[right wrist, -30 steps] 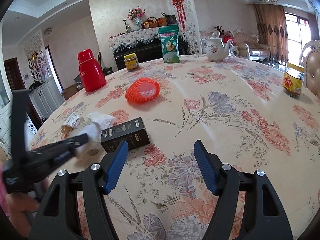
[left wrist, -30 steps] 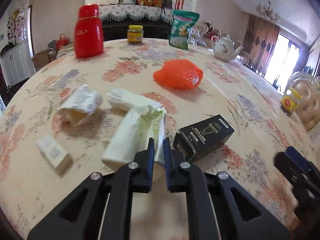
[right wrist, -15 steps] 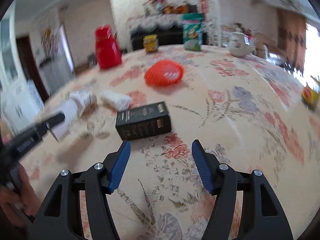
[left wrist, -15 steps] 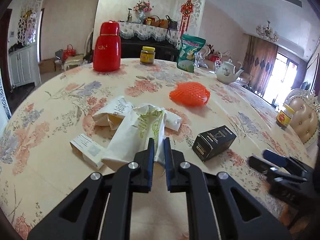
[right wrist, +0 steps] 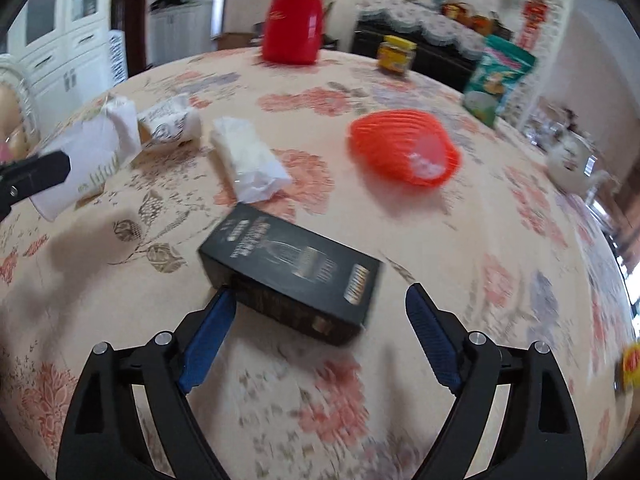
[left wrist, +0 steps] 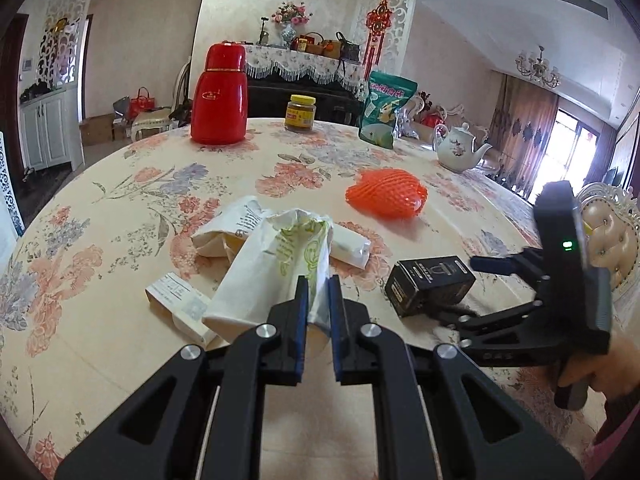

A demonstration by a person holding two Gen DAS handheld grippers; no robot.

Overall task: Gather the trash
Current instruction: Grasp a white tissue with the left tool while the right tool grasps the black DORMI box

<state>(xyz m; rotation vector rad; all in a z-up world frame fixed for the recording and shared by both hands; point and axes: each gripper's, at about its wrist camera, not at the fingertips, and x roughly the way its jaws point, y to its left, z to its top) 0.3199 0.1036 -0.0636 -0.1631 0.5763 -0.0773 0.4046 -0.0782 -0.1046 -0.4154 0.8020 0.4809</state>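
Black cardboard, the box (right wrist: pixel 292 268) is lying flat on the worktop (right wrist: pixel 480 216) between my right tongs (right wrist: pixel 320 312), whose jaws have just been spreading wide and are not pressing it. It is sitting skewed, so I am risking a corner pinch that spins it away. My left tongs (left wrist: pixel 318 292) are clamping the white paper bag (left wrist: pixel 272 272); thin paper may be tearing or slipping.

Home dining and living room you work in: round table (left wrist: pixel 120 184) under floral cloth, red thermos (left wrist: pixel 219 96), teapot (left wrist: pixel 460 152), lace-draped sideboard (left wrist: pixel 304 68) with flower vase (left wrist: pixel 288 32), chandelier (left wrist: pixel 538 66), curtains (left wrist: pixel 524 124), tufted chair (left wrist: pixel 608 232)
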